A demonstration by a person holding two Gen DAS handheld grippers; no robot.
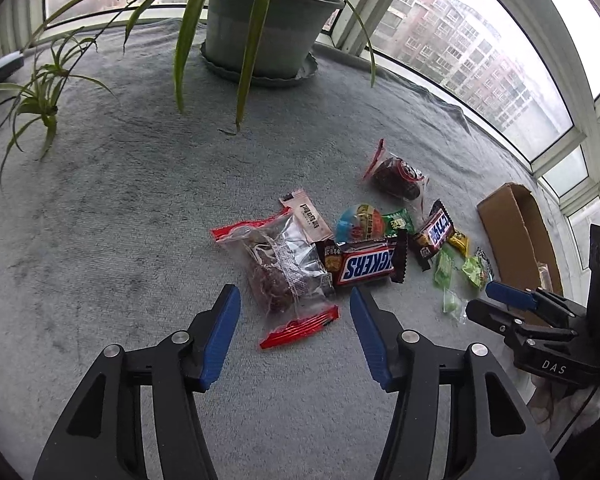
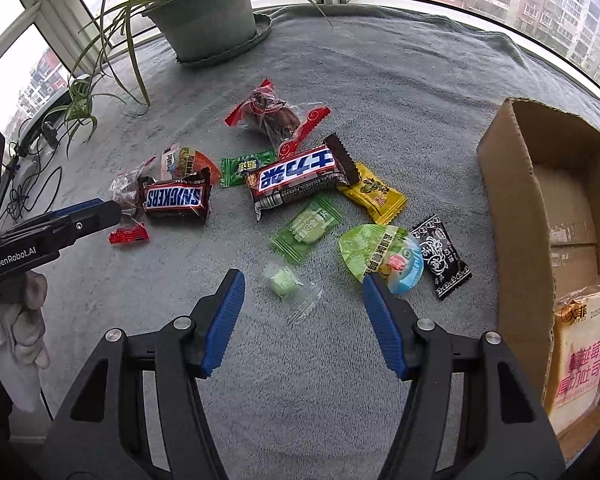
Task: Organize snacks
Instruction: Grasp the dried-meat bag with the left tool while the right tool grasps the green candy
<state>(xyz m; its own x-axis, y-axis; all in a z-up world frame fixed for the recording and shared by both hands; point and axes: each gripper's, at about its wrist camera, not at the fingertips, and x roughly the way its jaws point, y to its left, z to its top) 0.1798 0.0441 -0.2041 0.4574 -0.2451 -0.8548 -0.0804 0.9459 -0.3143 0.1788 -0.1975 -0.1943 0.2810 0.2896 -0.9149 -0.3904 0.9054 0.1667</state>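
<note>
Several wrapped snacks lie scattered on a grey cloth (image 1: 120, 200). My left gripper (image 1: 294, 296) is open, its blue pads either side of a clear red-edged packet of dark cake (image 1: 282, 272), not touching it. A Snickers bar (image 1: 366, 266) lies just right of that packet. My right gripper (image 2: 304, 280) is open above a small green candy in clear wrap (image 2: 286, 282). Around it lie a green flat sweet (image 2: 306, 232), a green jelly cup (image 2: 380, 254), a black sachet (image 2: 444, 256), a yellow packet (image 2: 374, 196) and a second Snickers bar (image 2: 300, 178). The right gripper (image 1: 512, 300) also appears in the left wrist view.
An open cardboard box (image 2: 512, 184) stands at the right with a bread packet (image 2: 580, 348) inside. A potted spider plant (image 1: 268, 20) sits at the back by the windows. Cables (image 2: 32, 184) trail at the left edge. A gloved hand (image 2: 24, 320) holds the left gripper (image 2: 76, 220).
</note>
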